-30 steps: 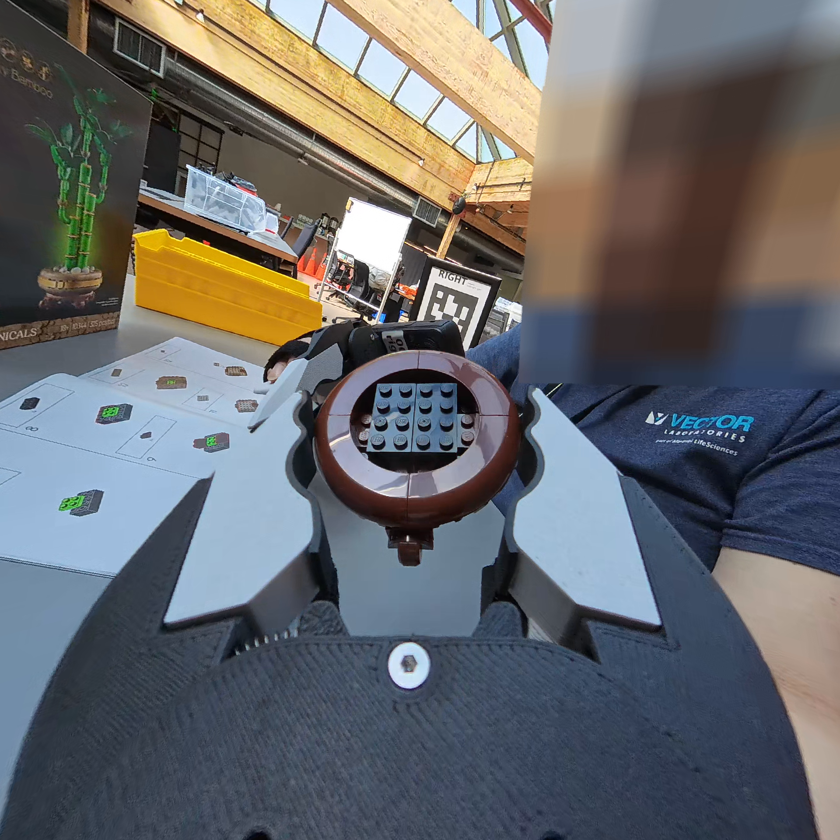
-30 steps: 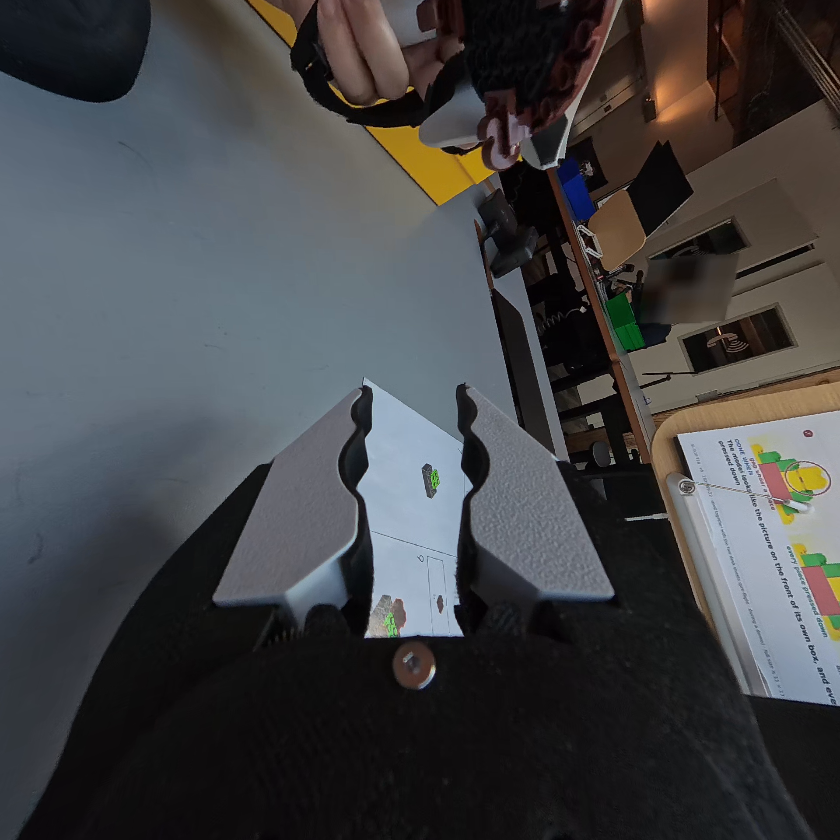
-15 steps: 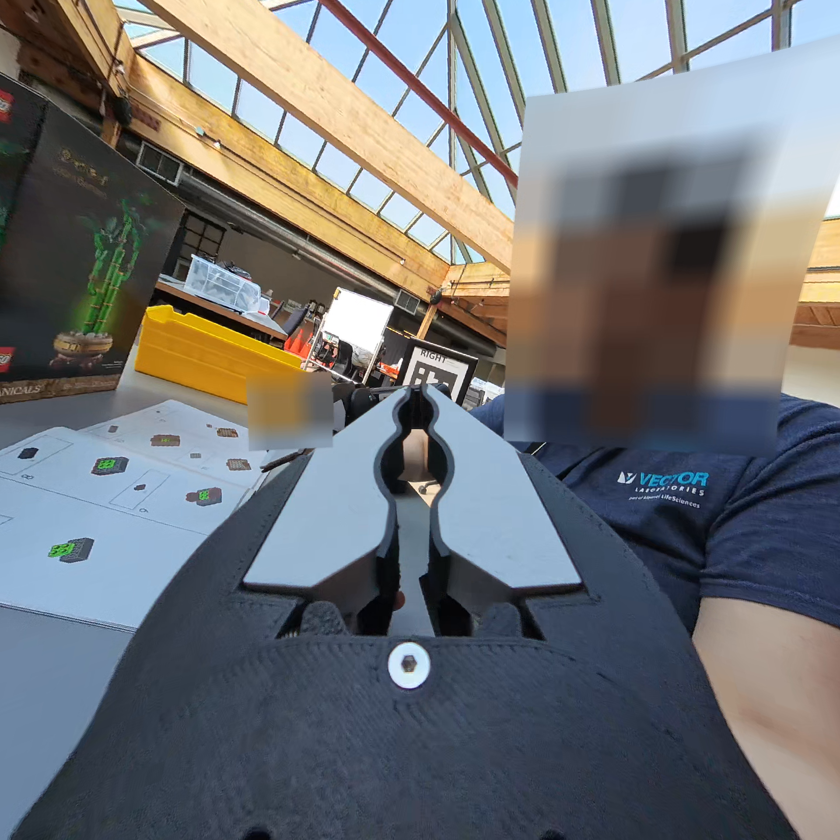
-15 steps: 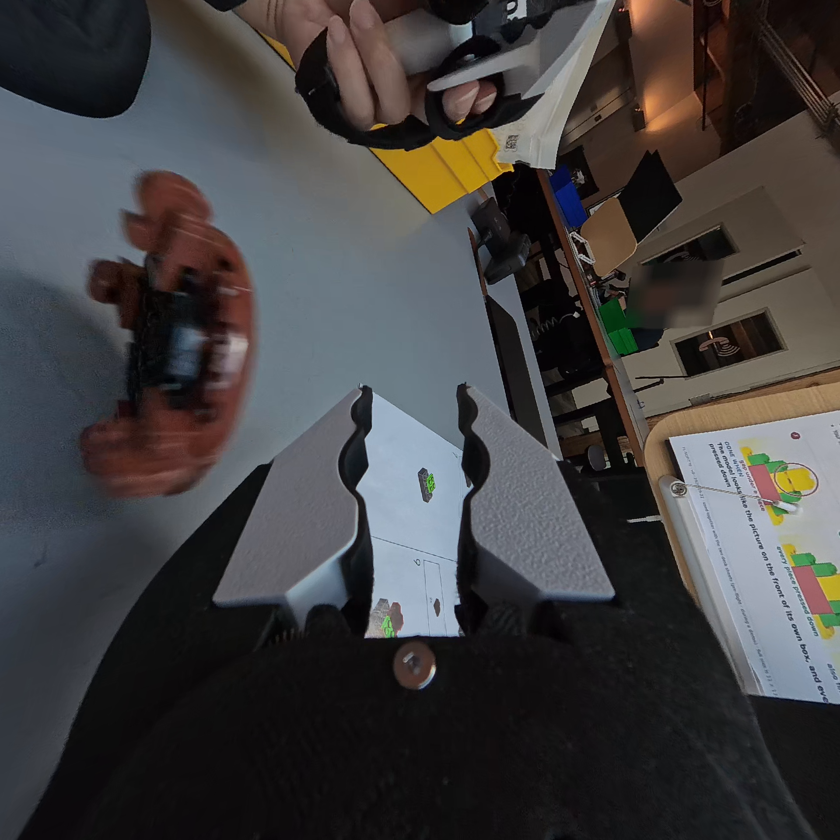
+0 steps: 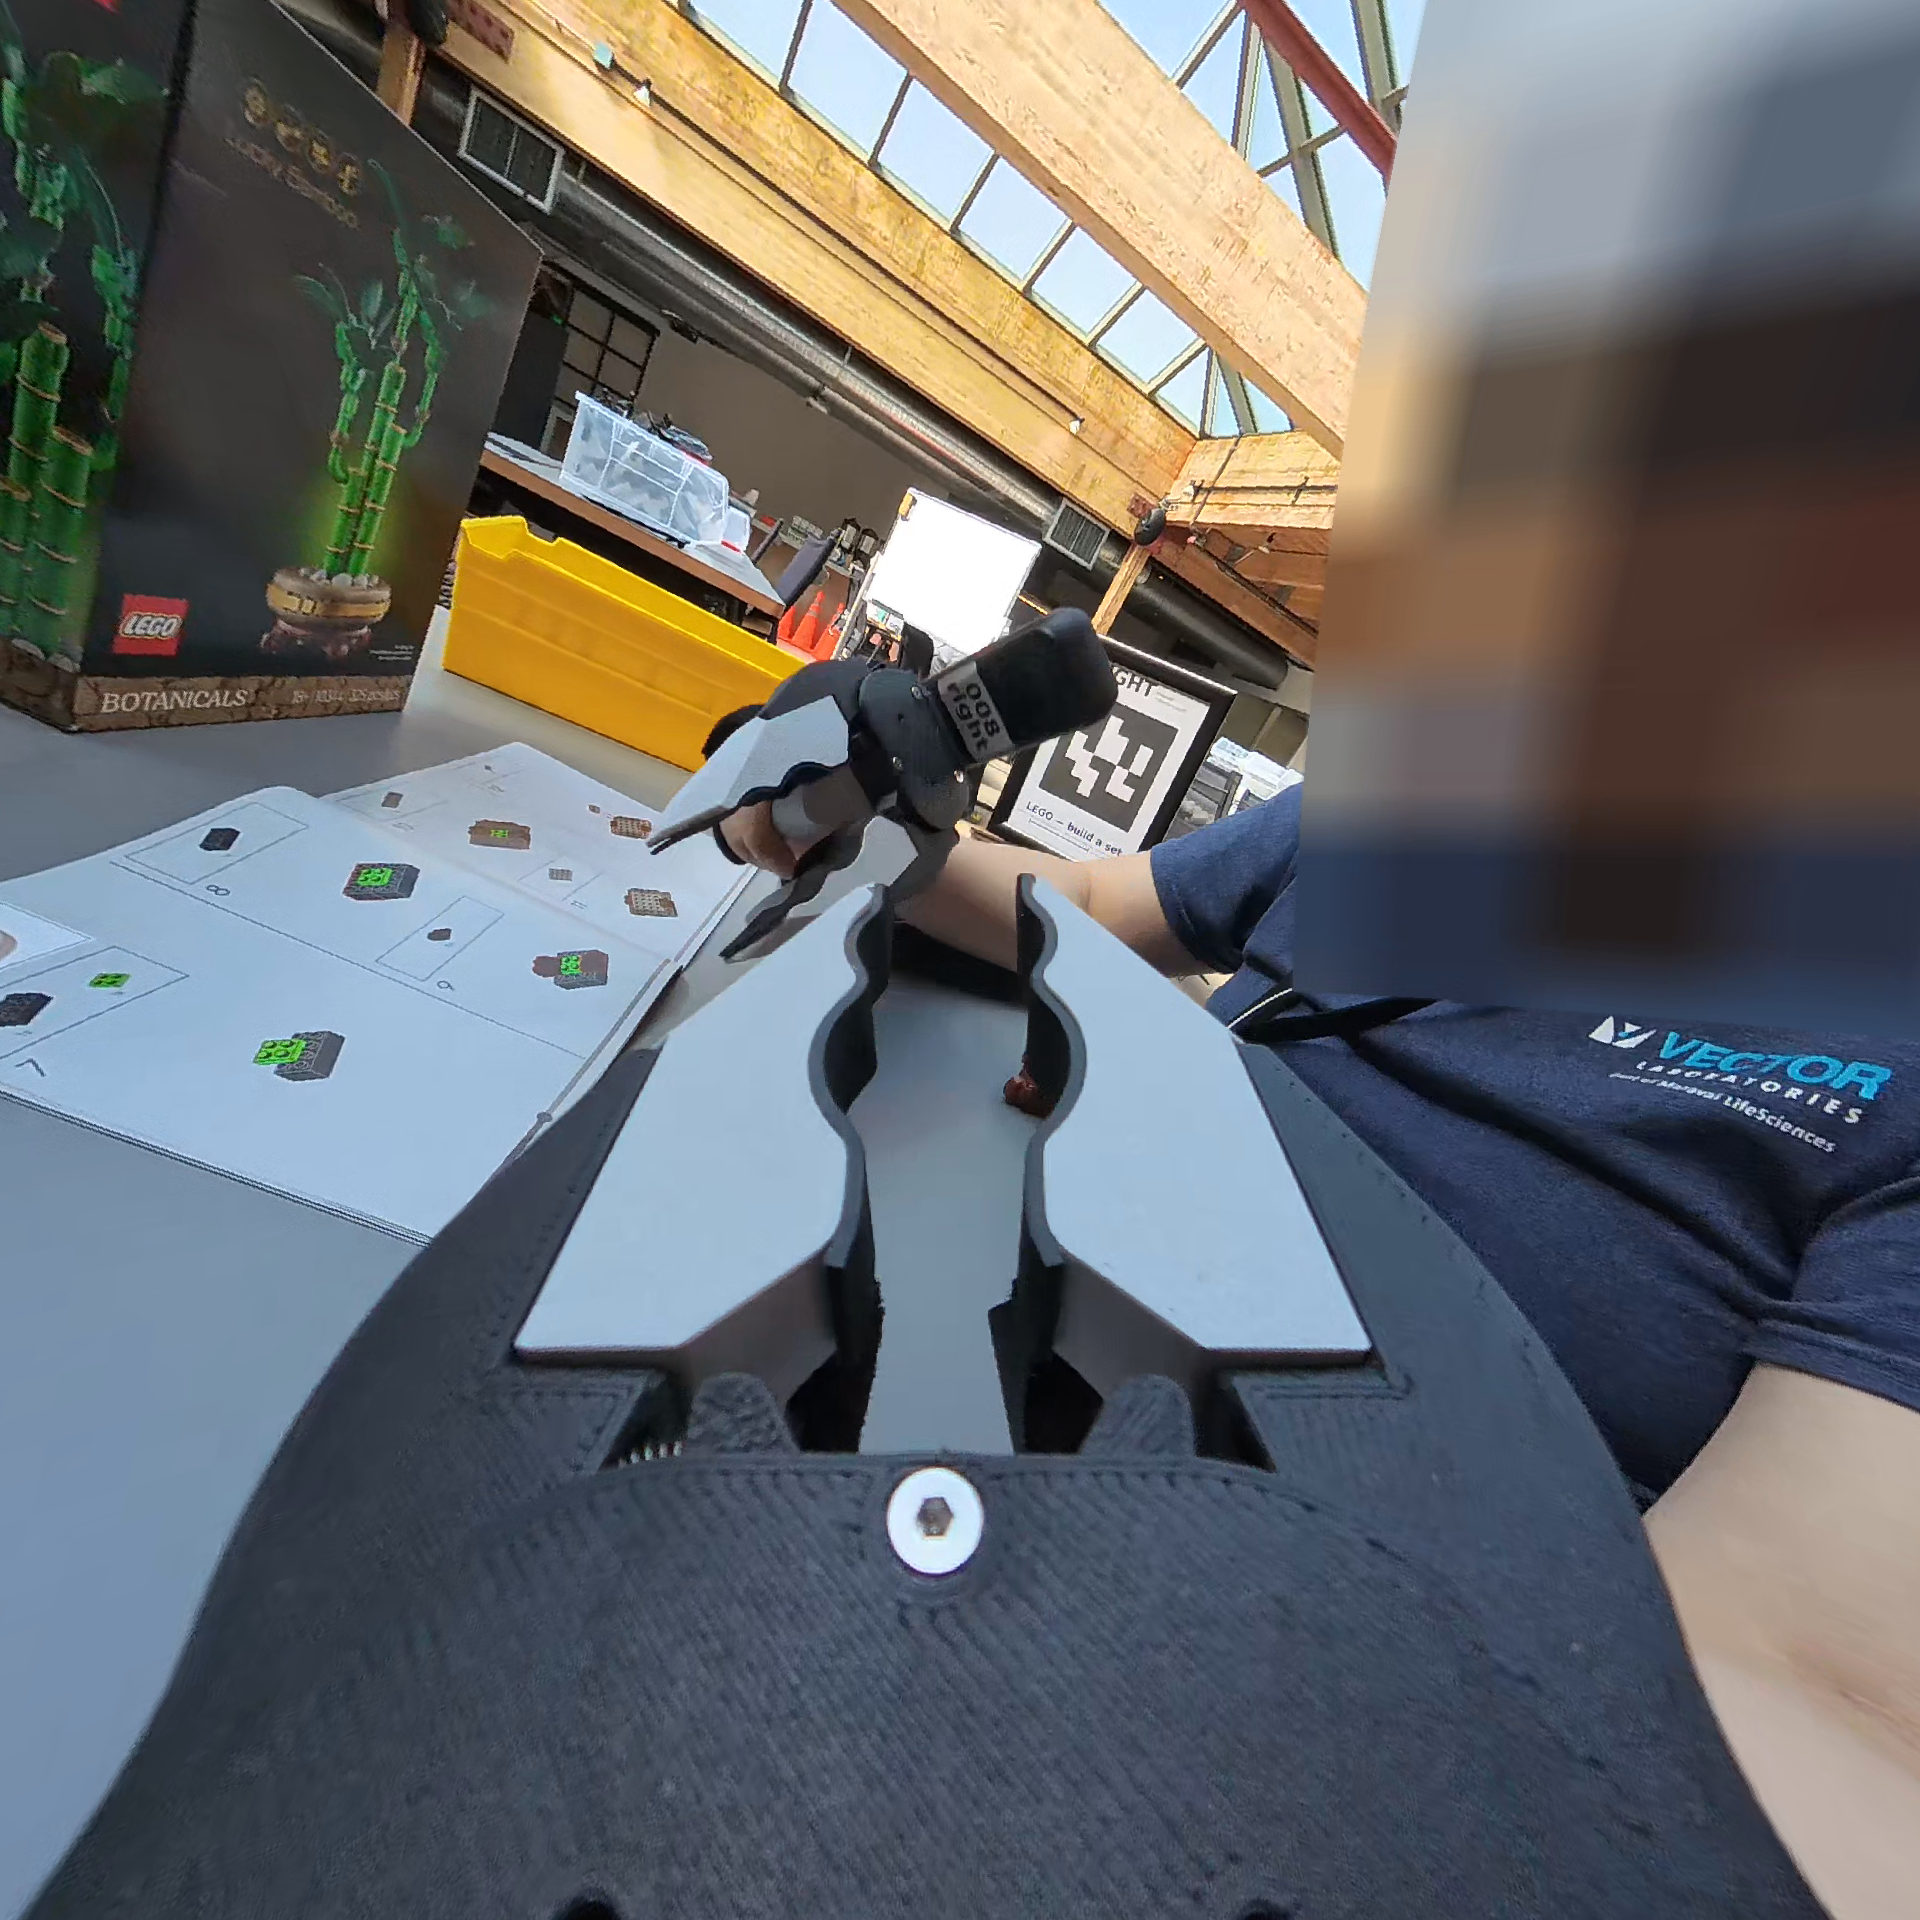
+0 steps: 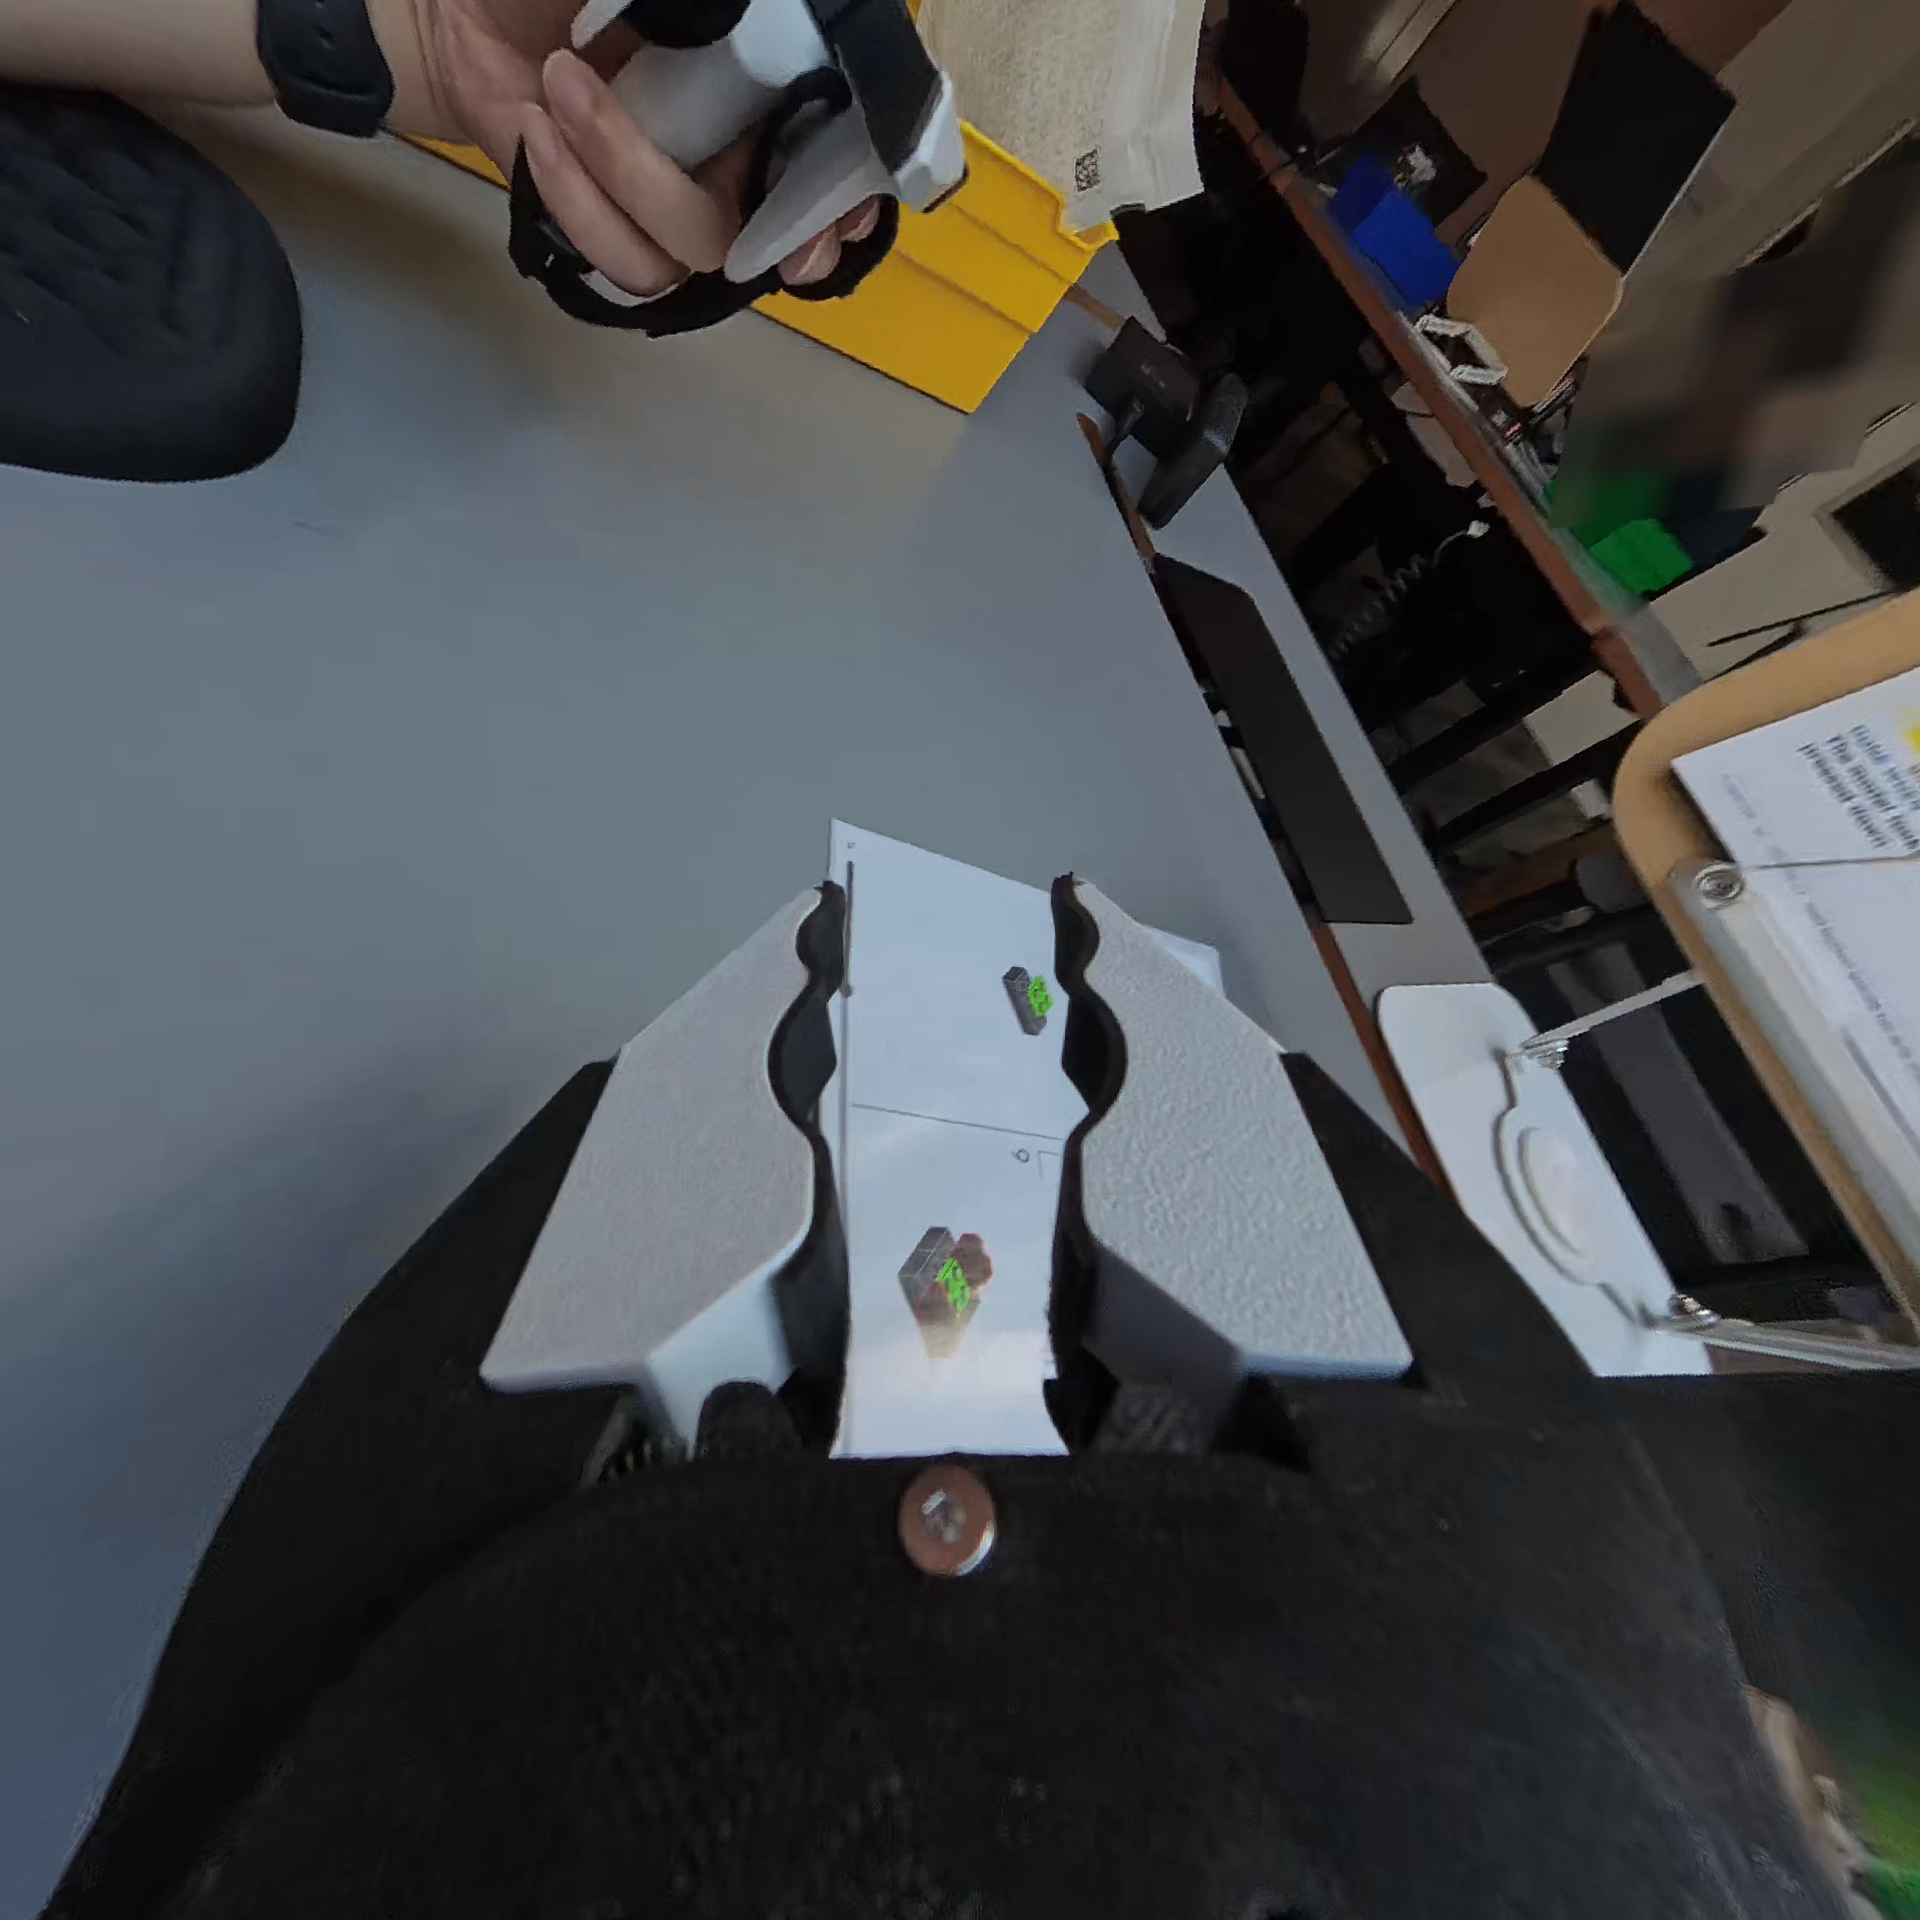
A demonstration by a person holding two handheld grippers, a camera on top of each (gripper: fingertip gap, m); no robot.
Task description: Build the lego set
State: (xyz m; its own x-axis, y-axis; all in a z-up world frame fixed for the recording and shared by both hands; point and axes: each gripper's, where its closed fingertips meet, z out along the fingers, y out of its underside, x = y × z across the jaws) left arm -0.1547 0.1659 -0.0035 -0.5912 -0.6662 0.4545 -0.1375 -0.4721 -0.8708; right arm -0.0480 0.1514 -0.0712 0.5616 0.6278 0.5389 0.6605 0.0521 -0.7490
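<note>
Left gripper (image 5: pixel 943 914): jaws parted, nothing between them, only bare table (image 5: pixel 156 1299) in the gap. Right gripper (image 6: pixel 951 894): jaws also parted, empty, hovering over the instruction booklet (image 6: pixel 935 1060).

Task's thing: the only lego I can find is a small brown piece (image 5: pixel 1023 1086) on the table just past the left gripper's right finger, mostly hidden. Can't tell its shape or whether it's part of a larger assembly.

Risks, my read:
- Neither tool holds anything, so the next step is a re-grasp. The piece is occluded by the finger; closing blind could clip its edge and flick it off the table toward the person's lap.
- It sits near the table edge, so a nudge is enough.
- If it's a partial build, a bad pinch could pop bricks apart.
- The right gripper is low over the booklet; dragging a page could shift things.

Farther out: yellow bin (image 5: pixel 582 623) beyond the booklet, contents not visible from either view. Set box (image 5: pixel 260 416) stands upright at the far left, closed as far as I can tell.
</note>
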